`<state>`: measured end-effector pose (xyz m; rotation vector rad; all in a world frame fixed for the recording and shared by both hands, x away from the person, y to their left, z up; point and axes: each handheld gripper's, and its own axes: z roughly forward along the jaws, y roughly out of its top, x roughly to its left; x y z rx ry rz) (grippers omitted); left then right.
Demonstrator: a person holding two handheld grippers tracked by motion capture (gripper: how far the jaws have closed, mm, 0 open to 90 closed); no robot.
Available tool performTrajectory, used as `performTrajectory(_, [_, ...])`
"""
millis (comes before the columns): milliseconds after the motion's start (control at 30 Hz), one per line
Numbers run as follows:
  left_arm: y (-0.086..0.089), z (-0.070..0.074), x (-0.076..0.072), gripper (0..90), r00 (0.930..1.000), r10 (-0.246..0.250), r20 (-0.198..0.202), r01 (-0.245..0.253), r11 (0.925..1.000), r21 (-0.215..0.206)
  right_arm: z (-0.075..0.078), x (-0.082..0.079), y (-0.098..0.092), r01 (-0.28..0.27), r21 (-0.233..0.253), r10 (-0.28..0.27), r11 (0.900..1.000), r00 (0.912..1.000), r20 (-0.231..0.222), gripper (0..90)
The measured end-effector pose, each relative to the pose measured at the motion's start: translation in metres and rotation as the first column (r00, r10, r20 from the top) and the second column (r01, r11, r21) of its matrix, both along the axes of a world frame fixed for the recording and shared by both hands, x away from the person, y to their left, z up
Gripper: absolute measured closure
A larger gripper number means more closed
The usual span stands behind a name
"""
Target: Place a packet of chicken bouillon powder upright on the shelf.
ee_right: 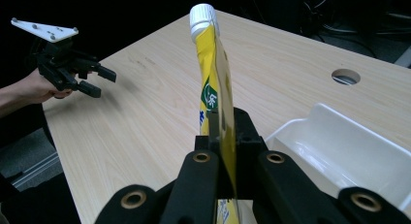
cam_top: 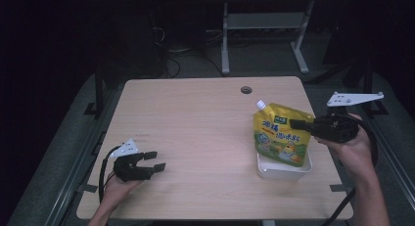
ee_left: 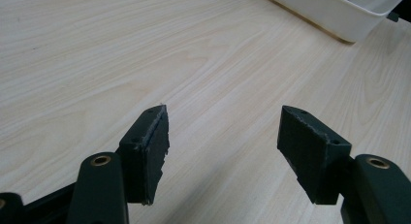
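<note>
Pale wood surface point(cam_top: 195, 138) carried a white tray point(cam_top: 284, 171) near its right edge. The right gripper point(cam_top: 297, 124) had its jaws clenched on a yellow spouted pouch point(cam_top: 279, 138), upright over the tray. Lowering it squarely would likely seat it best. The left gripper point(cam_top: 155, 161) rested apart, jaws spread.

pouch point(cam_top: 280, 133) base hidden in tray point(cam_top: 284, 171), print unreadable

So on my end the tray point(cam_top: 284, 171) sits at the worktop's point(cam_top: 195, 128) right side, toward the near edge. The pouch point(cam_top: 280, 135) stands upright in it, clamped by my right tool point(cam_top: 297, 124) coming in from the right. My left tool point(cam_top: 155, 161) hangs near the front-left corner, well apart from both.
</note>
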<state>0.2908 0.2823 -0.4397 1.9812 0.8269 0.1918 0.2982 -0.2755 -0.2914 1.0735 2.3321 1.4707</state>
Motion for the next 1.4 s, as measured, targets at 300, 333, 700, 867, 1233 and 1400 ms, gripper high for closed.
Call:
performTrajectory(300, [-0.001, 0.0, 0.0, 35.1, 1.0, -0.001, -0.001, 0.001, 1.0, -0.007, -0.004, -0.003, -0.011, 0.02, 0.011, -0.02, 1.0, 0.9998, -0.004, 89.2])
performTrajectory(333, [-0.001, 0.0, 0.0, 35.1, 1.0, -0.002, 0.0, 0.002, 1.0, -0.006, -0.004, -0.004, -0.011, 0.022, 0.012, -0.022, 1.0, 0.9997, -0.004, 89.2])
performTrajectory(700, [-0.002, -0.001, 0.0, 35.1, 1.0, -0.003, -0.001, 0.003, 1.0, -0.002, -0.016, -0.002, -0.014, 0.028, 0.022, -0.028, 0.999, 0.9994, -0.02, 89.2])
performTrajectory(867, [-0.002, -0.001, 0.0, 35.1, 1.0, 0.0, 0.0, 0.0, 1.0, 0.002, -0.025, 0.0, -0.012, 0.031, 0.026, -0.03, 0.999, 0.9988, -0.039, 89.1])
performTrajectory(1233, [-0.002, 0.0, 0.0, 35.1, 1.0, 0.001, 0.001, -0.001, 1.0, 0.001, -0.035, 0.002, -0.013, 0.037, 0.035, -0.035, 0.999, 0.998, -0.054, 88.7])
performTrajectory(1400, [-0.001, 0.0, 0.0, 35.1, 1.0, 0.001, 0.001, -0.001, 1.0, -0.001, -0.038, 0.004, -0.012, 0.038, 0.03, -0.036, 0.999, 0.9974, -0.063, 88.2])
